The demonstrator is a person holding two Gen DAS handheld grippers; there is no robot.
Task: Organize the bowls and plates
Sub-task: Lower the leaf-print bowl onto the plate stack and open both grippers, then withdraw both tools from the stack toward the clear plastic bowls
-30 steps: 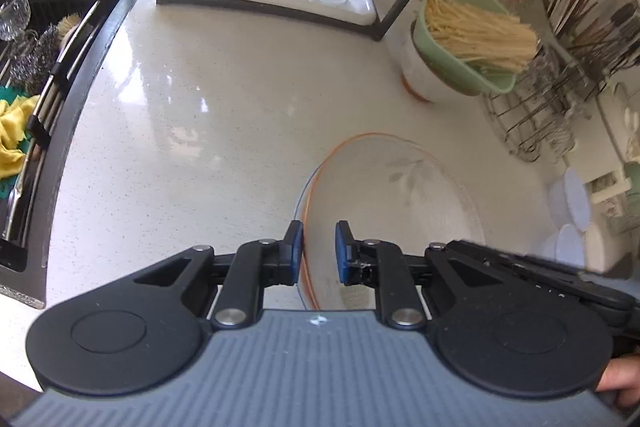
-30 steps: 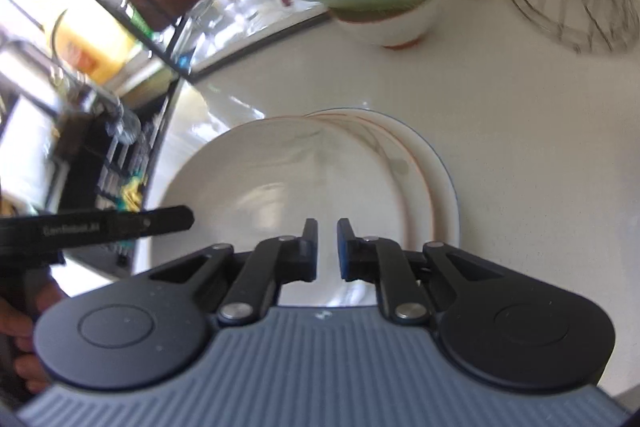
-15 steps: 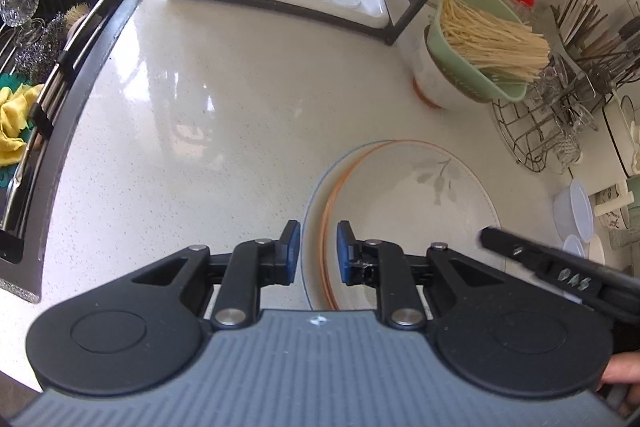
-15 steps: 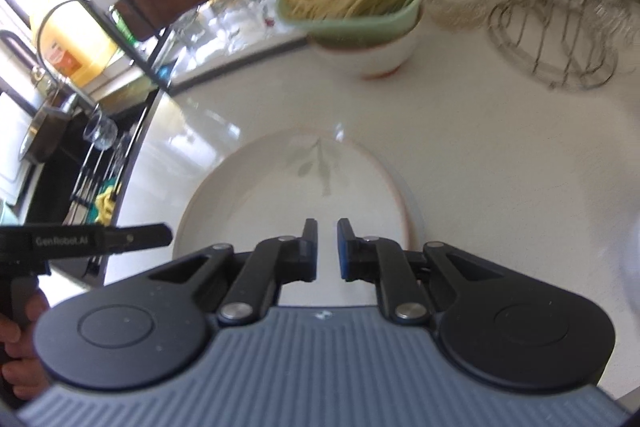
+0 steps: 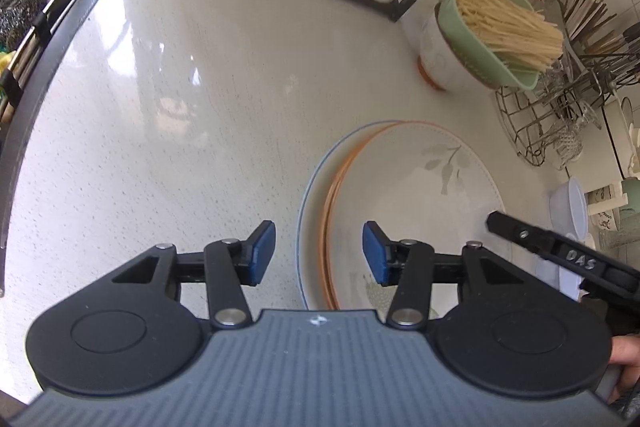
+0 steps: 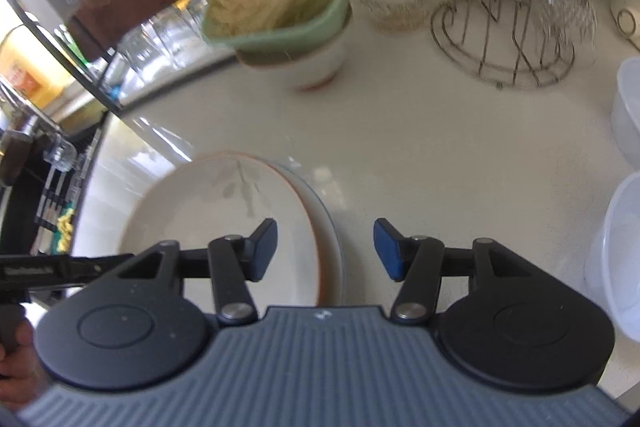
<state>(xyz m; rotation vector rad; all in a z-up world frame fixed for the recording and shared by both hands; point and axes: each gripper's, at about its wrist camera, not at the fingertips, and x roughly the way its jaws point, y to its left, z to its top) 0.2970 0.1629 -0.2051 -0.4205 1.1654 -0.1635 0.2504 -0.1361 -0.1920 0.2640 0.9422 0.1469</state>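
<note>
My left gripper (image 5: 318, 253) and right gripper (image 6: 325, 250) have both just been opening – half wide, nothing pinched. The plates (image 5: 408, 211) sit stacked near the counter's (image 5: 180, 107) front edge. Next, I judge – the bowl (image 5: 440, 61) farther back.

Two plates (image 5: 400, 203) are stacked flat on the desk (image 5: 180, 107). The top plate (image 6: 224, 211) is white with an orange rim and a grey leaf print (offset slightly), so a crescent of the blue-rimmed lower plate (image 5: 314, 227) is shown.
</note>
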